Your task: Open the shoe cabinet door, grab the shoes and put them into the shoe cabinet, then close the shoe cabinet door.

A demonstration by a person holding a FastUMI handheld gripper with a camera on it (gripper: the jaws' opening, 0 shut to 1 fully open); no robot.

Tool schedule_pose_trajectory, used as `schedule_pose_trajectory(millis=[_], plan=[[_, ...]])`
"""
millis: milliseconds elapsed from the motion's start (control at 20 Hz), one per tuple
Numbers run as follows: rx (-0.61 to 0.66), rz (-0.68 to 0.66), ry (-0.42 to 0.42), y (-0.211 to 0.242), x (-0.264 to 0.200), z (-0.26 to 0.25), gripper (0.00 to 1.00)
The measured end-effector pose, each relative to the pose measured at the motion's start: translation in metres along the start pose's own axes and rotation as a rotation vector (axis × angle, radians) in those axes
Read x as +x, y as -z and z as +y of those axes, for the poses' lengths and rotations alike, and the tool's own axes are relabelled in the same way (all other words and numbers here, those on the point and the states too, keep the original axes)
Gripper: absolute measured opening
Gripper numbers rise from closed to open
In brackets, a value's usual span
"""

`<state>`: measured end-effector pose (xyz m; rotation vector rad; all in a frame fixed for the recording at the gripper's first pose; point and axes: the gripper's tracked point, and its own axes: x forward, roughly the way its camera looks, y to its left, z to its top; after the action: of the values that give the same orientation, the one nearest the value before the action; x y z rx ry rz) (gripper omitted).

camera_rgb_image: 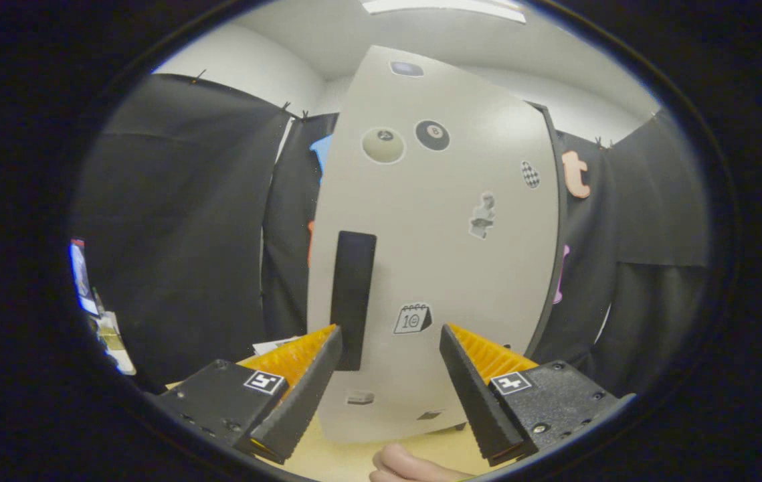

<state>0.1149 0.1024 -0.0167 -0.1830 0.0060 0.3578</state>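
Ahead, upright shoe cabinet door (pixel 447 268) faces spread gripper (pixel 391 338).

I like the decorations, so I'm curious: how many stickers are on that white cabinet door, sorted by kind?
Billiard-ball stickers: 2
Calendar sticker: 1
Other stickers: 5
Total: 8
The gripper is open, its fingers apart just in front of the cabinet door.
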Motion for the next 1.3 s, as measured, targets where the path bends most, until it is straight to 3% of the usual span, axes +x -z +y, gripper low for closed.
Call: schedule_pose_trajectory(millis=[250,400,550,900,1150,1300], plan=[[0.074,-0.017,0.011,0.003,-0.014,0.034,0.97],[0.134,0.024,0.034,0.023,-0.046,0.045,0.97],[0.176,-0.022,0.016,0.025,-0.083,0.055,0.97],[0.145,-0.084,0.176,0.028,-0.166,0.004,0.97],[0.156,-0.154,0.203,0.028,-0.218,-0.015,0.98],[0.143,-0.129,0.189,0.044,-0.227,-0.022,0.98]])
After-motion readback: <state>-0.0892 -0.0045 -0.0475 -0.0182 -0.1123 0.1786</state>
